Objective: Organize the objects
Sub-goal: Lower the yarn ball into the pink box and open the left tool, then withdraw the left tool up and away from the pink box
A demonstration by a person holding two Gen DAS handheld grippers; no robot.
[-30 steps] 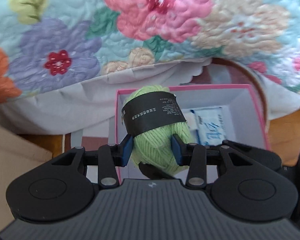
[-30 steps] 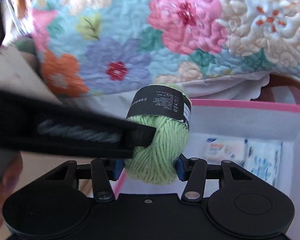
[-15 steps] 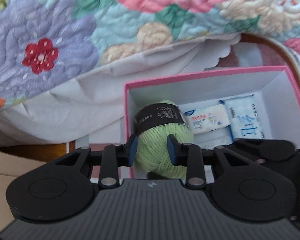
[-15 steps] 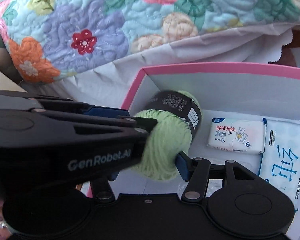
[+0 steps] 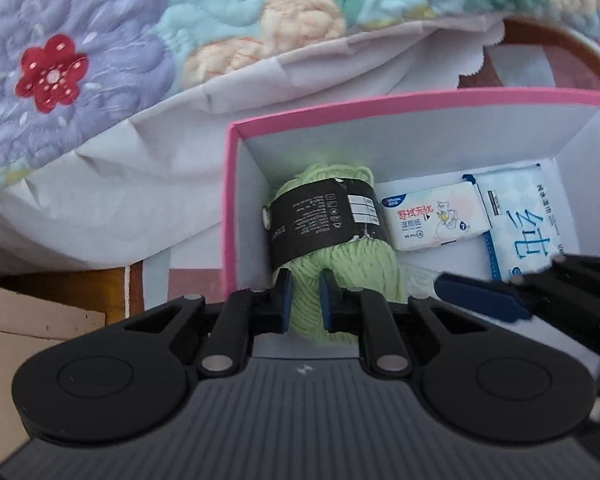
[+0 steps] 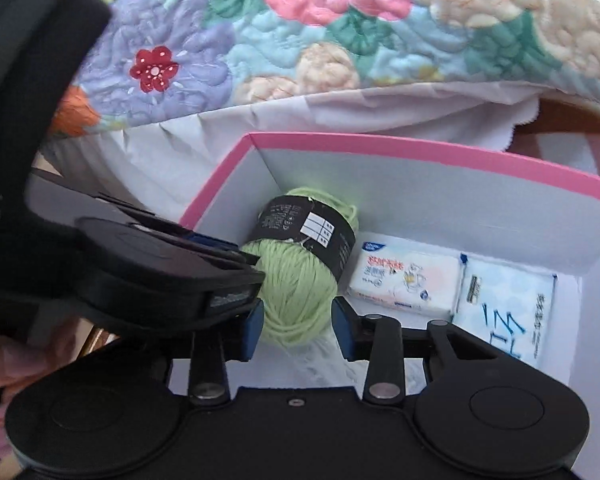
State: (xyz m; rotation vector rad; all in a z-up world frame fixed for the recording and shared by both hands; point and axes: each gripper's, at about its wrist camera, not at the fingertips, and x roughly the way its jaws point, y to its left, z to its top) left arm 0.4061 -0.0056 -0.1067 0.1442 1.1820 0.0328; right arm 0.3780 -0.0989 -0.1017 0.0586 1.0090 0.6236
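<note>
Both grippers sit low over the near edge of the pink-rimmed box point(image 5: 400, 98), pointing in at the ball of green yarn point(image 5: 340, 268) that lies on the white floor in the box's left corner, its far end against the left wall. On the left gripper point(image 5: 303, 300) the blue pads are drawn close together and press into the near end of the ball, pinching a narrow fold of the strands between them. From the other side, the right gripper point(image 6: 298, 330) has its fingers spread wider than the ball; the ball's near end lies between the two blue pads, and from this angle I cannot be sure whether either pad actually touches the wool, though a gap shows on the right side. A black paper band point(image 6: 308, 238) wraps the ball's far half, printed side up. Just to the right of the yarn lies a small pack of wet wipes point(image 6: 404, 280), and beside that a larger blue-and-white tissue pack point(image 6: 508, 312) reaches the right wall. Behind the box hangs a quilted flowered bedspread point(image 5: 180, 40) with a pale grey sheet point(image 5: 140, 184) drooping beneath it toward the box's far rim.
</note>
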